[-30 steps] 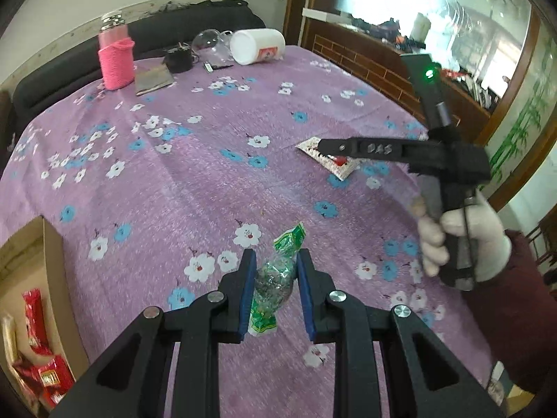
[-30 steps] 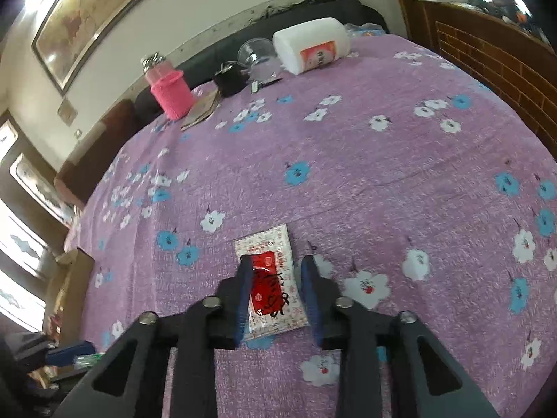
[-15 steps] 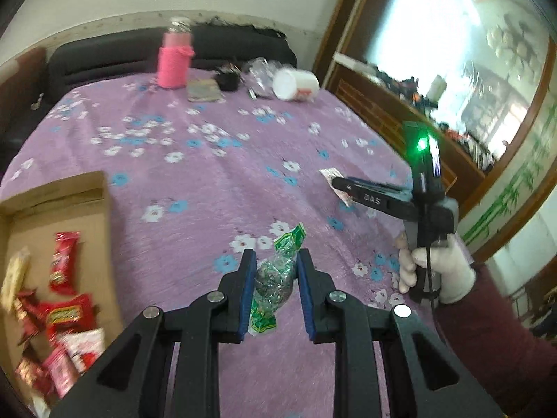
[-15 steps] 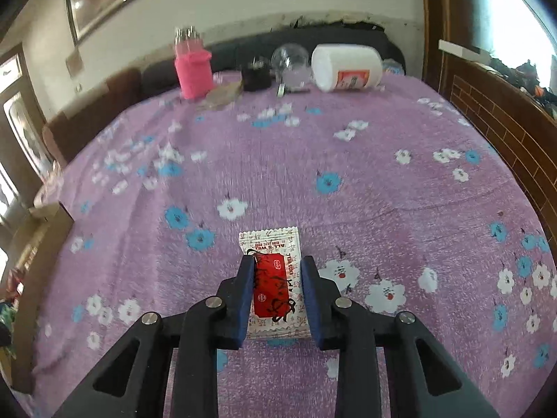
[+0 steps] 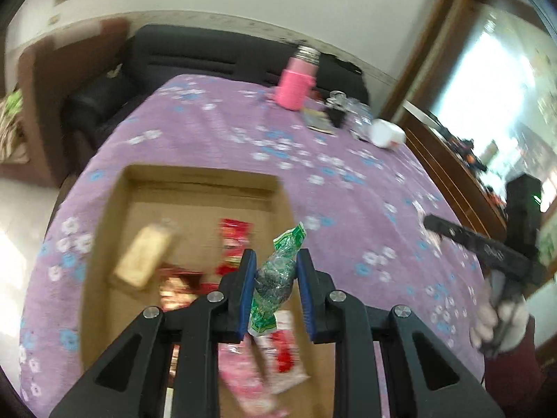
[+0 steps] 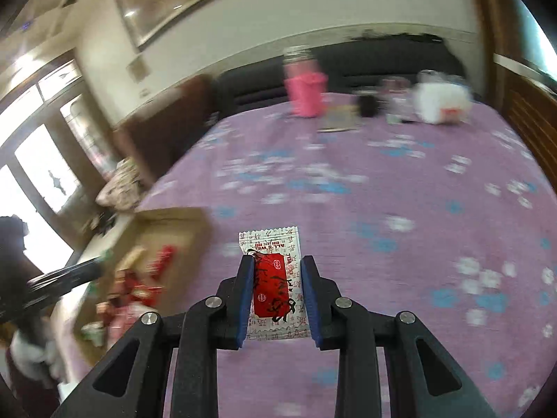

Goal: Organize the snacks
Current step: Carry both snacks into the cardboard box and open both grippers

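Observation:
My left gripper (image 5: pixel 275 268) is shut on a green and silver wrapped candy (image 5: pixel 278 271) and holds it above the open cardboard box (image 5: pixel 104 230), over its right part. The box holds several snacks, among them a tan bar (image 5: pixel 144 257) and red packets (image 5: pixel 233 240). My right gripper (image 6: pixel 276 271) is shut on a white packet with a red label (image 6: pixel 273 278), held above the purple flowered tablecloth (image 6: pixel 417 209), to the right of the box (image 6: pixel 167 233). The right gripper also shows at the right of the left wrist view (image 5: pixel 487 254).
At the table's far end stand a pink flask (image 5: pixel 296 83), a dark small object (image 5: pixel 336 115) and a white jar on its side (image 5: pixel 384 134). A dark sofa (image 5: pixel 195 59) lies behind the table. A wooden cabinet (image 5: pixel 452 170) runs along the right.
My left gripper has swung left with the candy, from over the tablecloth to over the box. My right gripper has moved left toward the box with its packet.

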{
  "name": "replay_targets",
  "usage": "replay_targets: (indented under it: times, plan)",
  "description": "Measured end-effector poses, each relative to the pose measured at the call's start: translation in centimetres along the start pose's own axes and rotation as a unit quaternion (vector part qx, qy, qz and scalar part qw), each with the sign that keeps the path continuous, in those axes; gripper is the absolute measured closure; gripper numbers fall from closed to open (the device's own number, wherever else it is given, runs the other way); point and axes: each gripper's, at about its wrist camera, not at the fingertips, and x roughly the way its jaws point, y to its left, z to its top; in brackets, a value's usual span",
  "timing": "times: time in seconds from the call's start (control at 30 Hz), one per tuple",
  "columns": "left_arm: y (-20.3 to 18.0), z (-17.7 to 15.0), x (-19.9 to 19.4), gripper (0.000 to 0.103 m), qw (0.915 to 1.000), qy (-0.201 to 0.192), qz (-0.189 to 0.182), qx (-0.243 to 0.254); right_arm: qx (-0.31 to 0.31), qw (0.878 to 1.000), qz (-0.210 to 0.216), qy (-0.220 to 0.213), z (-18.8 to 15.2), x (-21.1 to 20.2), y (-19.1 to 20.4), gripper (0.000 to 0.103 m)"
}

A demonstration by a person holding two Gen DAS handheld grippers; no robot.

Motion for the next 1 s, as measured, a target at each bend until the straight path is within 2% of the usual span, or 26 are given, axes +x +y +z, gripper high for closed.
replay_targets:
  times: [0.13,0.3,0.53,0.57,0.6,0.67,0.83,1.0]
  plan:
    - [3.5,0.8,0.5,0.080,0.9992,0.003,0.005,-0.039,-0.024,0.999,0.037,0.028,0.4,3.4,5.6,0.073]
    - [6.3,2.1,2.1,0.080,0.9972,0.010,0.003,-0.074,-0.050,0.996,0.045,0.057,0.5,8.3,10.6,0.073]
    - [8.8,4.0,5.2,0.079,0.9944,0.023,0.006,-0.103,-0.061,0.995,0.015,0.083,0.7,13.3,11.8,0.073]
    - [9.2,4.2,5.5,0.075,0.9936,0.024,0.002,-0.111,-0.062,0.994,0.011,0.084,0.7,13.8,11.8,0.073]
    - [9.5,4.2,5.8,0.066,0.9927,0.024,-0.003,-0.118,-0.065,0.994,0.008,0.084,0.7,14.2,11.8,0.072]
    - [10.2,4.2,6.2,0.052,0.9905,0.023,-0.008,-0.136,-0.070,0.994,0.007,0.079,0.5,14.4,11.9,0.071]
    - [10.1,4.0,5.3,0.050,0.9901,0.014,-0.017,-0.139,-0.075,0.995,0.009,0.063,0.6,13.5,12.3,0.070]
    - [8.1,3.4,1.7,0.041,0.9919,-0.020,-0.018,-0.124,-0.082,0.996,0.005,0.035,0.3,10.3,12.5,0.069]
